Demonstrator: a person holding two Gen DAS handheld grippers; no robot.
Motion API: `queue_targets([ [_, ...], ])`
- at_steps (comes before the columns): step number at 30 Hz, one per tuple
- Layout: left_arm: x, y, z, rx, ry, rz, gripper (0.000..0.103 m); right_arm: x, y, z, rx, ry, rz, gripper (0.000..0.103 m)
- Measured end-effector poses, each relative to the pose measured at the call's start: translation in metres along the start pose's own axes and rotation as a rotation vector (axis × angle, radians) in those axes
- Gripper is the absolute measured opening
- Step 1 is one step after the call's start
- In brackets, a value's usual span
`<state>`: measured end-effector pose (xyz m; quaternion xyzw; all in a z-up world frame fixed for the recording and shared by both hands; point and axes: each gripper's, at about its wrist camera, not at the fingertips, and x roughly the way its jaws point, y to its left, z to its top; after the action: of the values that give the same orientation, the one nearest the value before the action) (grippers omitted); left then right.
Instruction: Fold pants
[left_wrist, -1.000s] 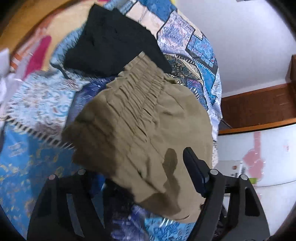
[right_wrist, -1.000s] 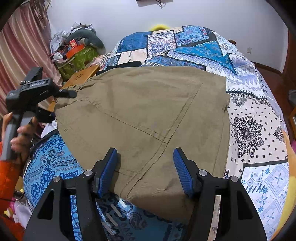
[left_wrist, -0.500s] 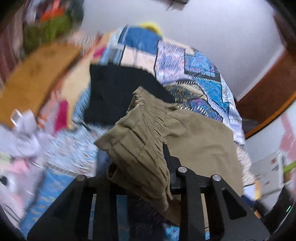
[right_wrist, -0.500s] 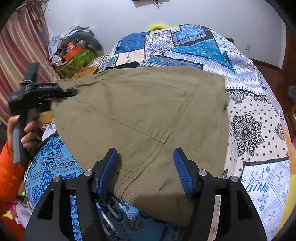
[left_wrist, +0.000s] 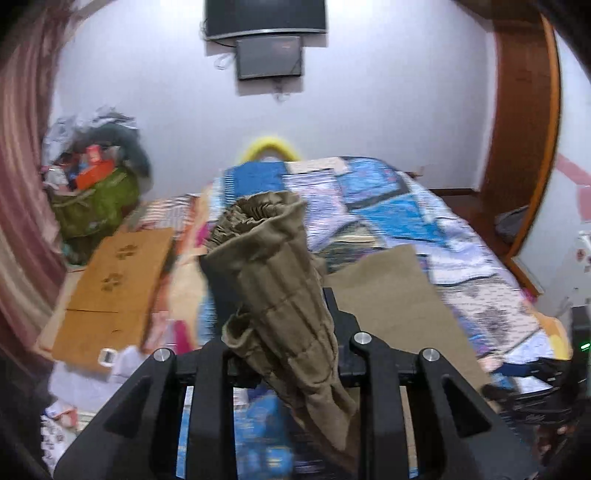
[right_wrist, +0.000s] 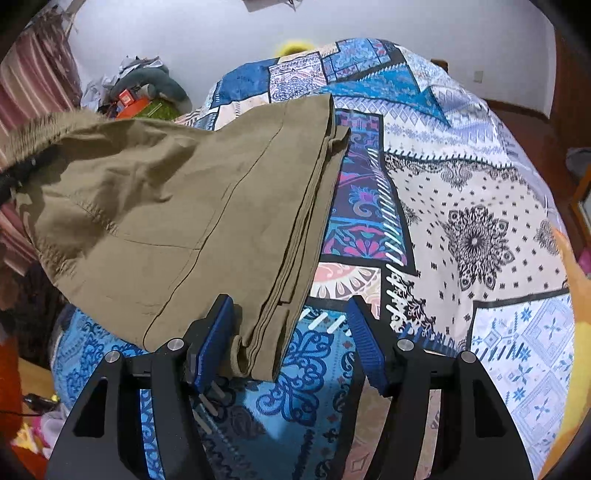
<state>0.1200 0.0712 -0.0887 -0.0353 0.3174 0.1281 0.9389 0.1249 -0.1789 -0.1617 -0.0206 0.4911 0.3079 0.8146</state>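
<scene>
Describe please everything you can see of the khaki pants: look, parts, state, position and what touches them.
The khaki pants look like thin woven cotton, olive-tan, with stitched seams and a gathered elastic waistband. The left gripper is shut on the waistband end and holds it raised off the patchwork bedspread. The stacked edges of the layers lie on the bed between the open fingers of the right gripper; one blue pad looks to touch the cloth.

Left gripper (left_wrist: 291, 354), jaws just closed on the gathered elastic waistband of the olive-khaki cotton pants (left_wrist: 273, 280), now lifted; in the right wrist view, the cloth's right edge (right_wrist: 310, 206) is drawn toward nine o'clock, uncovering the blue patchwork bedspread (right_wrist: 461, 221).
</scene>
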Motion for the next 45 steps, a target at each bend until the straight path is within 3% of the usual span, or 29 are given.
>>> queue_targets([
  [5, 0.007, -0.040, 0.013, 0.013, 0.037, -0.156, 0.025, -0.001, -0.003, -0.002, 0.010, -0.002, 0.014, 0.060],
  [12, 0.034, -0.082, 0.014, 0.015, 0.197, -0.349, 0.025, -0.001, -0.003, -0.003, 0.016, -0.010, 0.017, 0.060],
  [18, 0.051, -0.103, 0.006, 0.024, 0.304, -0.418, 0.027, -0.001, -0.002, -0.003, 0.016, -0.012, 0.019, 0.060],
  [21, 0.051, -0.109, 0.003, 0.041, 0.333, -0.462, 0.049, -0.001, -0.002, -0.003, 0.018, -0.012, 0.020, 0.060],
  [22, 0.052, -0.110, 0.002, 0.031, 0.348, -0.500, 0.066, -0.001, -0.002, -0.003, 0.018, -0.012, 0.021, 0.060],
  [23, 0.052, -0.109, 0.002, 0.024, 0.354, -0.517, 0.076, -0.001, -0.002, -0.003, 0.019, -0.013, 0.020, 0.060],
  [24, 0.052, -0.110, 0.003, 0.019, 0.355, -0.524, 0.077, -0.001, -0.002, -0.003, 0.019, -0.013, 0.021, 0.060],
  [33, 0.058, -0.091, 0.020, -0.014, 0.312, -0.451, 0.082, -0.002, -0.003, -0.004, 0.029, -0.017, 0.023, 0.060],
  [35, 0.063, -0.079, 0.027, -0.021, 0.279, -0.404, 0.089, -0.002, -0.003, -0.003, 0.032, -0.018, 0.024, 0.060],
  [38, 0.081, -0.066, 0.038, -0.011, 0.259, -0.299, 0.090, -0.002, -0.003, -0.003, 0.036, -0.016, 0.024, 0.060],
  [43, 0.141, -0.048, 0.052, -0.065, 0.373, -0.208, 0.090, -0.004, -0.004, -0.004, 0.041, -0.014, 0.026, 0.060],
  [45, 0.165, -0.049, 0.056, -0.038, 0.401, -0.171, 0.090, -0.004, -0.004, -0.003, 0.041, -0.013, 0.024, 0.060],
])
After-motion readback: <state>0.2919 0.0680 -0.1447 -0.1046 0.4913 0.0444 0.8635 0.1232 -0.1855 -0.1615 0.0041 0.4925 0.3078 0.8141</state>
